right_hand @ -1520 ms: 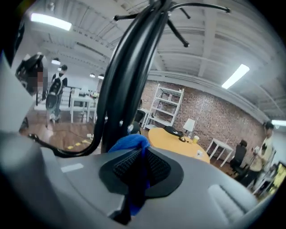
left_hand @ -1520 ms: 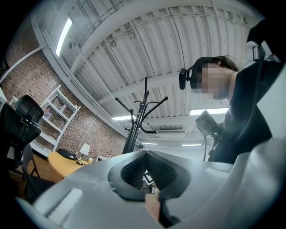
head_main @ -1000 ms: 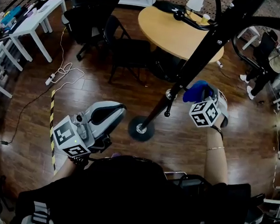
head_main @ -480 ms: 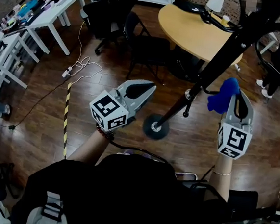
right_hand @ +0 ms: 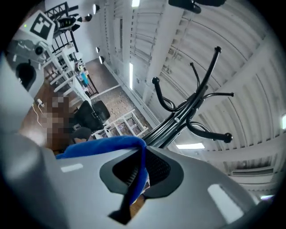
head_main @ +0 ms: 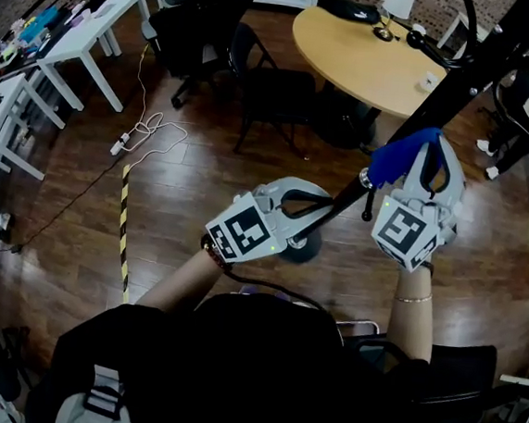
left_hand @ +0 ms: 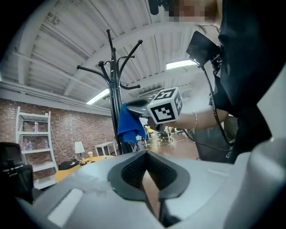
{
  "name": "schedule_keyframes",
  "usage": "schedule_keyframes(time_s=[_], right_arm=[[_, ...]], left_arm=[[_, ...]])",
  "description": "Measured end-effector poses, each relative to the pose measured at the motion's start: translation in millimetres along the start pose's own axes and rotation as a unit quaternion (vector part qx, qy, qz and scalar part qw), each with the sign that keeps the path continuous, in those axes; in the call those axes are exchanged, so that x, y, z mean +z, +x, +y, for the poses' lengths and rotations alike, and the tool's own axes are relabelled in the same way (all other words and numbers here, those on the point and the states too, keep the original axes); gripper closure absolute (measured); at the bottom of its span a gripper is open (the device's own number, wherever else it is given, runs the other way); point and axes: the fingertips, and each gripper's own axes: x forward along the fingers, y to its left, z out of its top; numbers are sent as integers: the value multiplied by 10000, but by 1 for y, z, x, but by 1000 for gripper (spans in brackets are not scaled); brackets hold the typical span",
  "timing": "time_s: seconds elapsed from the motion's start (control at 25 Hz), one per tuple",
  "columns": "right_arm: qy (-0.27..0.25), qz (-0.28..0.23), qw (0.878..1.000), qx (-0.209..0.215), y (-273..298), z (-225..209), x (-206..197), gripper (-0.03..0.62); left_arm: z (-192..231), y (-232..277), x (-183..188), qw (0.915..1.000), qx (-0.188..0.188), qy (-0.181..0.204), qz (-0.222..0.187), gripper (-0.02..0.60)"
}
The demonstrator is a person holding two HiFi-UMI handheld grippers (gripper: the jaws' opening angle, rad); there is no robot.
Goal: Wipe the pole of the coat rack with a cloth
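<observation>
The black coat rack pole [head_main: 464,72] slants from its round base [head_main: 309,249] up to the top right of the head view. My right gripper [head_main: 417,154] is shut on a blue cloth [head_main: 400,156], which sits against the pole just above a small peg. In the right gripper view the blue cloth [right_hand: 105,145] drapes over the jaws and down between them, with the pole [right_hand: 181,116] and its hooks beyond. My left gripper [head_main: 321,200] is shut with nothing in it, right beside the lower pole. The left gripper view shows the pole [left_hand: 115,107], the cloth [left_hand: 129,123] and the right gripper's marker cube.
A round wooden table [head_main: 355,47] with a lamp stands behind the rack, black chairs [head_main: 267,90] beside it. White tables [head_main: 81,35] line the left. A cable and power strip [head_main: 142,134] and a yellow-black tape strip [head_main: 123,230] lie on the wood floor.
My left gripper has moved right, up to the lower pole. My right gripper has carried the cloth left, against the pole.
</observation>
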Motion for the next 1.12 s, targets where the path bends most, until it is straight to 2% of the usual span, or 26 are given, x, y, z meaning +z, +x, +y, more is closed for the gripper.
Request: schedule_keyframes(time_s=[0.32,0.56,0.68,0.88,1.04,1.12], right_arm=[[-801,323,9962,150,-8,28,0,576],[-1321,643,9848,925,1,78,-20,576],[-1587,1015,9738,1274,8,104,-37,576],[-1908,1957,9529,1312,17,133,-55,576],[-1893,2784,9289,1541,32,161,-72,576],[-2127,3065,9131,1642,39,170,-79,576]], left_arm=[[5,-28,-9,9987,-124,-408,-277,588],[9,-40,-5,9979,-164,-491,-382,588],[9,-47,-9,9977,-130,-538,-383,588],[14,-68,-19,9958,30,-784,-467,588],[18,-80,-26,9933,122,-1012,-547,588],[17,-85,-28,9926,116,-1056,-592,588]])
